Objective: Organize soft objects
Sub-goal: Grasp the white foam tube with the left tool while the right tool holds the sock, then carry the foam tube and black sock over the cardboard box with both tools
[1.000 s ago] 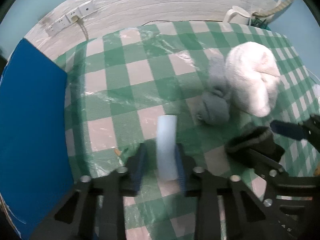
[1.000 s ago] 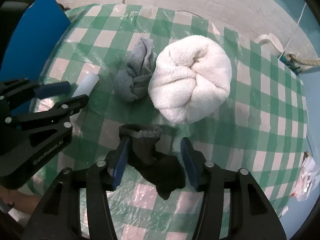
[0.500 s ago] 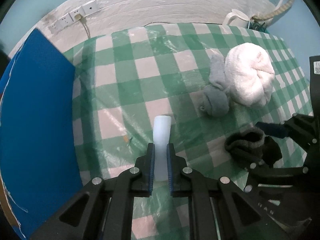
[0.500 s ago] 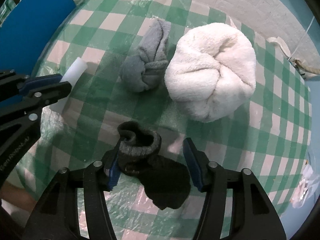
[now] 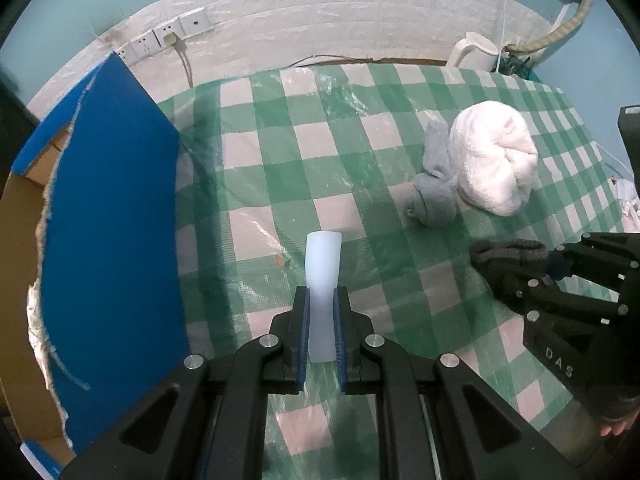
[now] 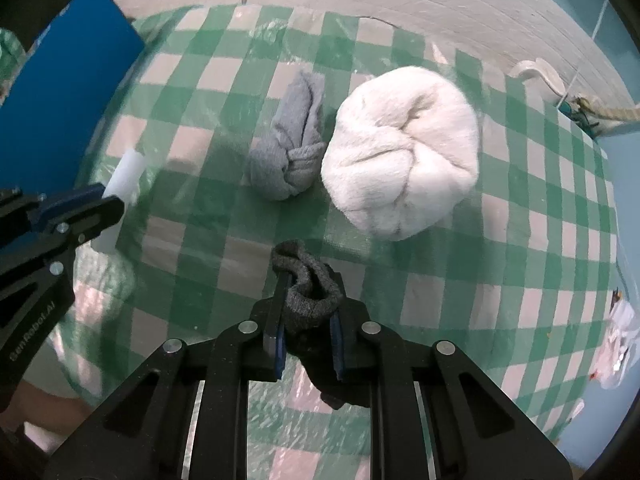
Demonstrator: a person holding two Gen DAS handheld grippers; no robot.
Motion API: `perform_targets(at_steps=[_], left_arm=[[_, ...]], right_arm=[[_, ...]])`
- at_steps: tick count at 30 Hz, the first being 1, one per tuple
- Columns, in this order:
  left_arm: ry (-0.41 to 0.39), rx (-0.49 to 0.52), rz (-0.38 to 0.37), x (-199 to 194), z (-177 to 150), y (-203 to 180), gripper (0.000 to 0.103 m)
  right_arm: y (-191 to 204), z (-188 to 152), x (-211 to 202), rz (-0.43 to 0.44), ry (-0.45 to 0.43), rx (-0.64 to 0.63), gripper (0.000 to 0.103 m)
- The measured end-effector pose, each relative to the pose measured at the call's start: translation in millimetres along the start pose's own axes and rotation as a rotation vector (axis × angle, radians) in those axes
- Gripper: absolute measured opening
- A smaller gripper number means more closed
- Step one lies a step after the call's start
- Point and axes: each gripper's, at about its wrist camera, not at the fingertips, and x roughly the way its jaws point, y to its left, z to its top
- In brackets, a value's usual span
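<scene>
Green-checked tablecloth (image 5: 280, 168) is lying beneath both claws, the left gripper (image 5: 320, 308) squeezing the pale foam block (image 5: 322, 264), the right gripper (image 6: 308, 308) pinching the dark sock (image 6: 310, 292); keeping both grips firm while lifting seems wise.

foam bar (image 5: 322, 276): pale white, pinched at its near end, low centre of left view | black sock (image 6: 311, 295): bunched, cuff forward, low centre of right view | grey sock (image 6: 291, 154): knotted, centre, touching towel | towel (image 6: 402, 158): white, balled, right of centre
</scene>
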Motion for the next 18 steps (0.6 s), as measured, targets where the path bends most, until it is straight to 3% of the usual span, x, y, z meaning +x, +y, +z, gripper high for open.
perform_targets(at_steps=[18], left_arm=[[-0.071, 0.009, 0.029, -37, -8, 2, 0.011]], right_arm=[[4, 7, -47, 0.005, -0.084, 0.032, 0.015]])
